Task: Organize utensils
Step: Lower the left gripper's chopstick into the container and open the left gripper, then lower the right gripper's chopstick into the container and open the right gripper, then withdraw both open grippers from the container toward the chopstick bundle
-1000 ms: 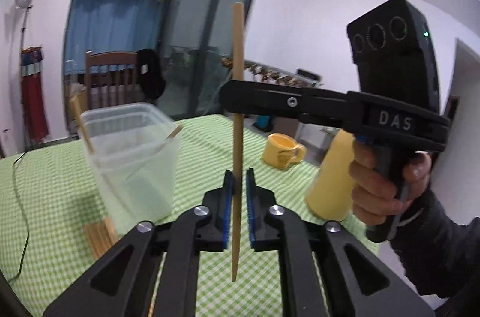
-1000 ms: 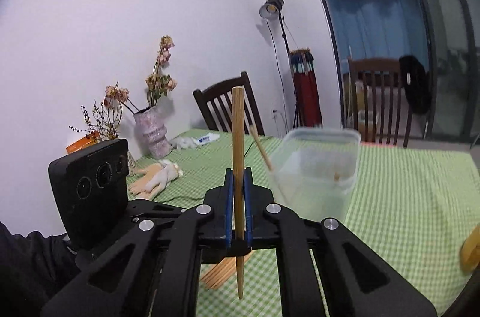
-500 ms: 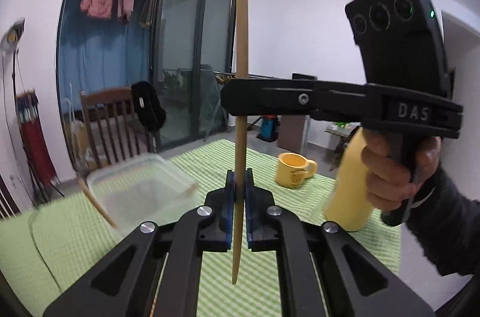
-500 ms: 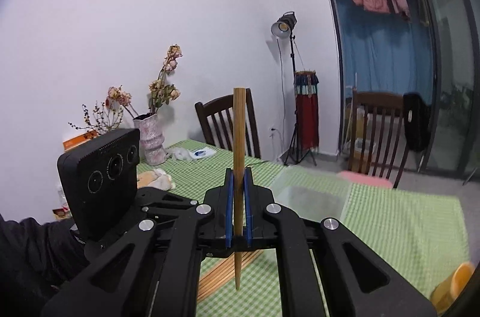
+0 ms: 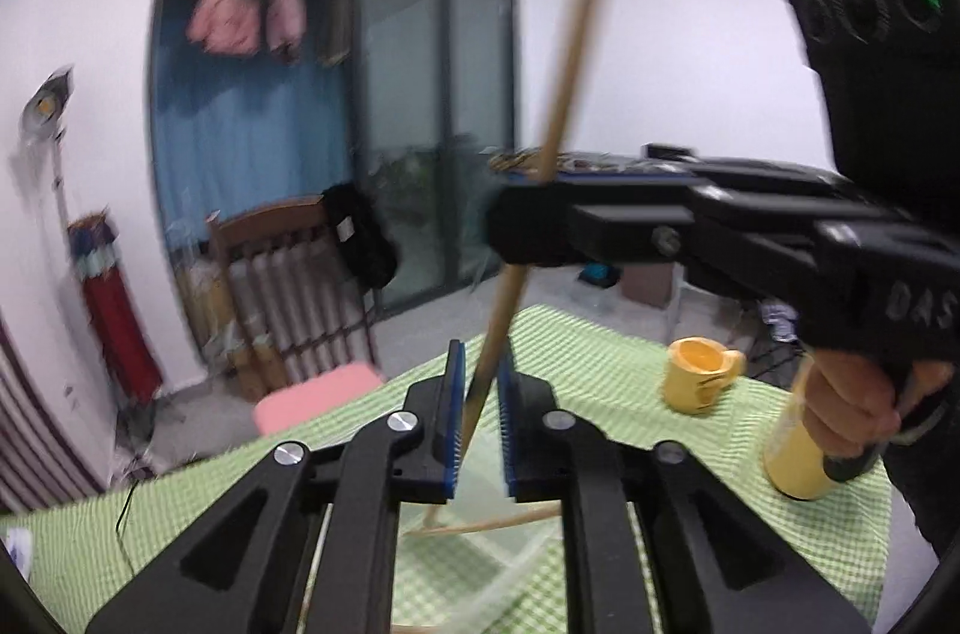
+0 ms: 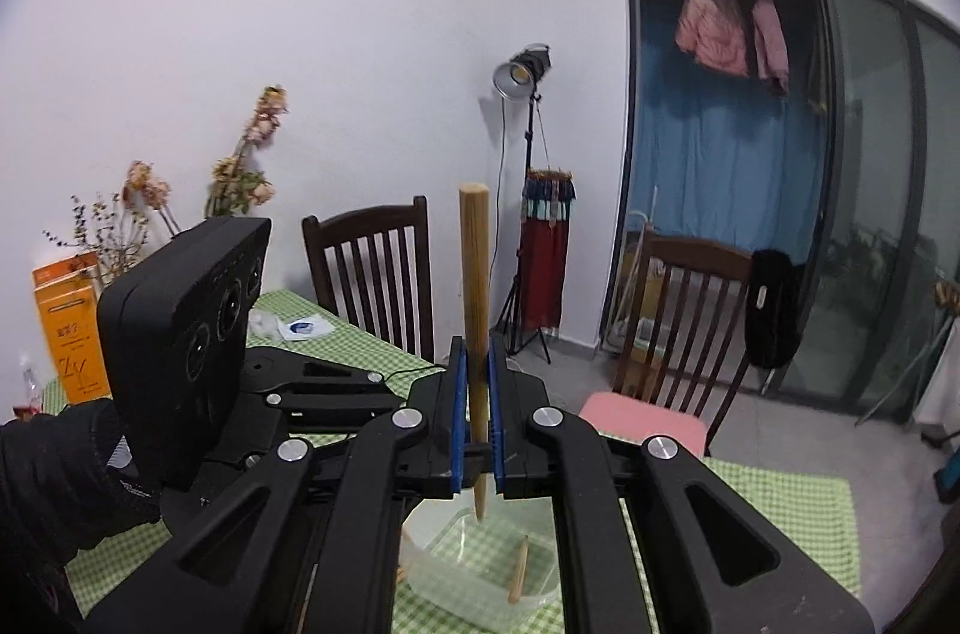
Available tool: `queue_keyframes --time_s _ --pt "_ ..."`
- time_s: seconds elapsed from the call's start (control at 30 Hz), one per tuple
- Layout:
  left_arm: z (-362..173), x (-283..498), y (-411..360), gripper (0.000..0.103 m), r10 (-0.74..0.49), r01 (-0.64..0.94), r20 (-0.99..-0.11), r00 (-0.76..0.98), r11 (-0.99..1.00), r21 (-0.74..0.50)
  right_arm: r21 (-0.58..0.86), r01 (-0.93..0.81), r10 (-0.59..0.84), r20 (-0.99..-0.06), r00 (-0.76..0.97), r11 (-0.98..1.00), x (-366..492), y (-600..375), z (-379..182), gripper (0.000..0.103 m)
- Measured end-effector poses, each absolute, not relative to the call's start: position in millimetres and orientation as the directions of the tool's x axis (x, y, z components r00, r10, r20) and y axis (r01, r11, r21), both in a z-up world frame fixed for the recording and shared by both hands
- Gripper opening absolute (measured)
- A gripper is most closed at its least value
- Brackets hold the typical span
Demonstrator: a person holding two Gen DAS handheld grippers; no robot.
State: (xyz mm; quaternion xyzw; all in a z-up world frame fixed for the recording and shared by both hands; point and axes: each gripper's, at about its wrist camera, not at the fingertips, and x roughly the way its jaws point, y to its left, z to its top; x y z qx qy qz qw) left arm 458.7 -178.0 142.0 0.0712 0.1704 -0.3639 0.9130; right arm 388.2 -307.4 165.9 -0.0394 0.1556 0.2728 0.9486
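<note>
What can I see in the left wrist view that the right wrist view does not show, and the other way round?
Only left wrist: the yellow mug and the yellow bottle. Only right wrist: the dried flowers and the orange box. Both: the green checked tablecloth, the clear container with chopsticks inside, the chair with the pink cushion.

Green-and-white checked table (image 5: 600,352), yellow mug (image 5: 699,374), tan wooden chopstick (image 6: 475,298), blue-padded black hand-held gripper (image 6: 474,430).
</note>
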Motion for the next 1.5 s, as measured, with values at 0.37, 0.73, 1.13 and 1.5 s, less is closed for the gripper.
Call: queue_keyframes --time_s 0.37,0.73,1.13,1.5 --pt "144 434 -112 0.043 -0.614 0.607 -0.367 0.699 0.781 -0.151 0.078 -0.469 0.450 -0.455 0.768 0.880 434 -305 76 0.007" --pt "120 358 -73 0.056 -0.487 0.514 -0.367 0.792 0.857 -0.029 0.016 -0.431 0.367 -0.552 0.749 0.902 418 -295 55 0.069" --pt "62 313 -25 0.058 -0.307 0.300 -0.513 0.802 0.949 -0.099 0.011 -0.326 0.299 -0.426 0.854 0.945 351 -317 98 0.072" --pt "-1 251 -15 0.066 -0.171 0.138 -0.567 0.806 0.985 -0.100 -0.070 -0.340 0.268 -0.477 0.837 0.938 241 -285 29 0.080"
